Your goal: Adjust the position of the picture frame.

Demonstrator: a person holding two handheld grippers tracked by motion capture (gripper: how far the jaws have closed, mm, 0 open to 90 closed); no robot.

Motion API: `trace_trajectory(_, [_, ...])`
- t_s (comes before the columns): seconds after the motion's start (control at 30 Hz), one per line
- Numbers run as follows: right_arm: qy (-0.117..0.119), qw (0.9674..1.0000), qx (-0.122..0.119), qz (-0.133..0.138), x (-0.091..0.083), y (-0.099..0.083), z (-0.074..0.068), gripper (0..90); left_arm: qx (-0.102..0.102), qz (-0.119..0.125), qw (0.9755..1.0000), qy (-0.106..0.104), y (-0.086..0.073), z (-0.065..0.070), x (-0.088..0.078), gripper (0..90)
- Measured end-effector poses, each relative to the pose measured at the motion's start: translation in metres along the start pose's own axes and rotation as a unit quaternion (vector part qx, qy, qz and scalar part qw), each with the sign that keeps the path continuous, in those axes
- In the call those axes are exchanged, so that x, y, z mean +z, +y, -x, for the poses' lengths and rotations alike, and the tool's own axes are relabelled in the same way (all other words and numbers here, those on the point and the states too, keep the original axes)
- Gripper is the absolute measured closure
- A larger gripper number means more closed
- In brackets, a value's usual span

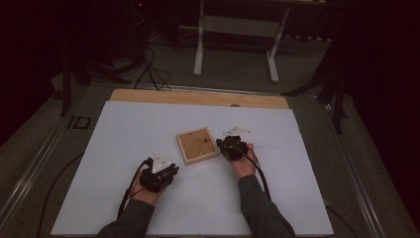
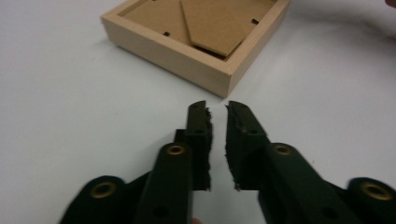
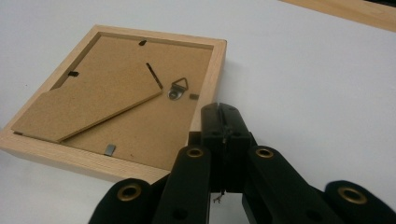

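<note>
The picture frame [image 1: 197, 145] lies face-down on the white table [image 1: 124, 148], backing board up. The right gripper [image 3: 223, 122], jaws shut and empty, sits at the frame's right edge, nearer than the left gripper [image 2: 215, 114]. That one points at the frame's near corner, jaws a narrow slit apart, holding nothing.

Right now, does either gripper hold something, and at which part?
Nothing is held. The left gripper has a narrow empty gap, short of the wooden frame. The right gripper is shut on nothing, its tips beside the frame's edge.
</note>
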State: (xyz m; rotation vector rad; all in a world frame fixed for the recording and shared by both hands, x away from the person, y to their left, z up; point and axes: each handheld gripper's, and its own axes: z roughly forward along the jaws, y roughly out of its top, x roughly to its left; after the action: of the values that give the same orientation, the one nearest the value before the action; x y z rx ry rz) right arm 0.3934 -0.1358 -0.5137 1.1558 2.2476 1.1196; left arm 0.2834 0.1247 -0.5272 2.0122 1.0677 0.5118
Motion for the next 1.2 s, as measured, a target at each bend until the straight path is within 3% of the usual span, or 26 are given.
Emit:
trace_trajectory(0.1, [0.002,1.0000,-0.002,-0.002,0.002,0.000,-0.001,90.0,0.001,-0.013,0.9998,0.015,0.002,-0.001,0.008,85.4])
trace_trajectory(0.17, [0.003,1.0000,-0.002,-0.005,0.003,-0.001,-0.002,90.0,-0.013,-0.016,0.9997,0.016,0.004,-0.006,0.012,89.1])
trace_trajectory(0.43, [0.003,1.0000,-0.003,-0.008,0.002,-0.002,-0.003,90.0,-0.017,-0.028,0.9991,0.027,0.018,-0.012,0.026,89.6])
trace_trajectory(0.87, [0.009,0.9997,0.000,-0.022,0.001,-0.011,-0.001,90.0,-0.014,-0.038,0.9990,0.019,0.021,-0.007,0.036,89.5])
trace_trajectory(1.2, [0.019,0.9994,-0.011,-0.025,-0.003,-0.017,-0.002,90.0,-0.009,-0.049,0.9982,0.032,0.023,-0.009,0.041,89.5])
